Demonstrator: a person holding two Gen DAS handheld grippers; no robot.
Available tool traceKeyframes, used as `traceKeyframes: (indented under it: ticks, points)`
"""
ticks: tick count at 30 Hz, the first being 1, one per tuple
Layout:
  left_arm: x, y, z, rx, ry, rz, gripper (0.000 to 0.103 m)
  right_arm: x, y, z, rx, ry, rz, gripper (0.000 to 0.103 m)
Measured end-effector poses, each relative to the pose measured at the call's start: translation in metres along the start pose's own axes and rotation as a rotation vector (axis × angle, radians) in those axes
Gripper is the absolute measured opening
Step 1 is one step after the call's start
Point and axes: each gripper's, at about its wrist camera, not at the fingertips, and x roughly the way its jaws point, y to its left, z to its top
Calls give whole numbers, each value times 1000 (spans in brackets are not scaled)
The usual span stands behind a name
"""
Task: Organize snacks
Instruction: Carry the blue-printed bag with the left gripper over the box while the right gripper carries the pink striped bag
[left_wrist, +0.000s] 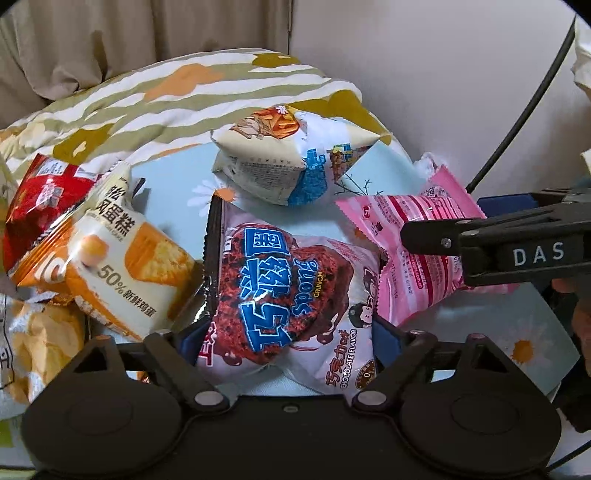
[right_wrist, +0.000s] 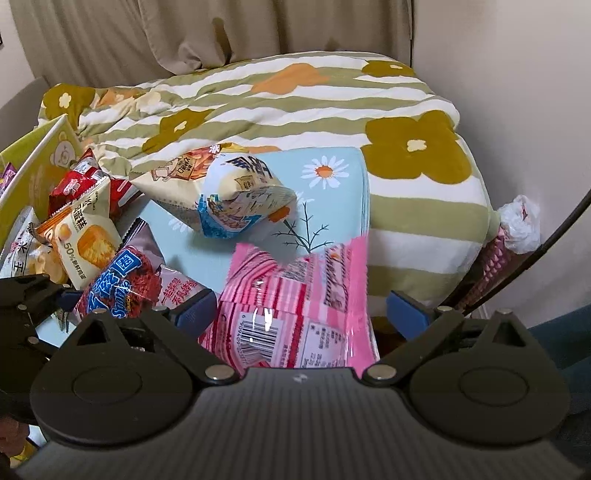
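The left gripper (left_wrist: 284, 339) sits low over a pale blue daisy-print cloth (left_wrist: 509, 317), its blue-padded fingers (left_wrist: 388, 332) spread on either side of a chocolate sponge-crunch packet (left_wrist: 295, 291). Whether the pads actually press the packet cannot be told; the jaws look wide apart around it.

In its own view the right gripper (right_wrist: 301, 306) has its blue fingers (right_wrist: 406, 308) spread wide around a pink snack packet (right_wrist: 295, 306), barcode side up. The left pad lies just beside the packet's edge, while the right pad stands clear of it. Seen from the left camera, this gripper reaches in from the right edge over the same pink packet.

Beyond both packets, near the middle of the cloth, lies a puffy white and blue snack bag (left_wrist: 291, 155), well apart from either gripper. To the left a heap of snacks crowds together: a white and orange chiffon cake packet (left_wrist: 122, 258) touching the chocolate packet's edge, a red packet (left_wrist: 40, 195) behind it, and a yellowish bag (left_wrist: 40, 339) below. A green box with a bear drawing (right_wrist: 40, 170) stands at the far left.

Behind everything, a green-and-white striped quilt with flowers (right_wrist: 280, 107) is bunched against a beige curtain (right_wrist: 221, 33).
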Motion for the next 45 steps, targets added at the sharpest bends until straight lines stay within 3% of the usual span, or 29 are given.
traceKeyframes:
  ticks: [7,21,27,31,33,35,45]
  points:
    - [-15,5,-9,-22,-5,22,85,7,9,1,-38,13,11,103]
    - [-48,18,-37,-46,-31,114,85,10,38,-8,-204,1,-79,103]
    - [-58,22,-44,-74,-44,131,85,12,56,-16,-268,4,-56,103]
    - [-66,24,-49,-81,-55,140,85,24,58,-24,-248,42,-42,103]
    - [-70,24,-50,-84,-66,148,85,20,56,-24,-233,25,-17,90]
    - [-76,25,-51,-88,-82,152,85,16,55,-22,-207,33,7,86]
    - [-132,40,-47,-150,-205,204,85,-37,68,-4,-172,-38,31,84]
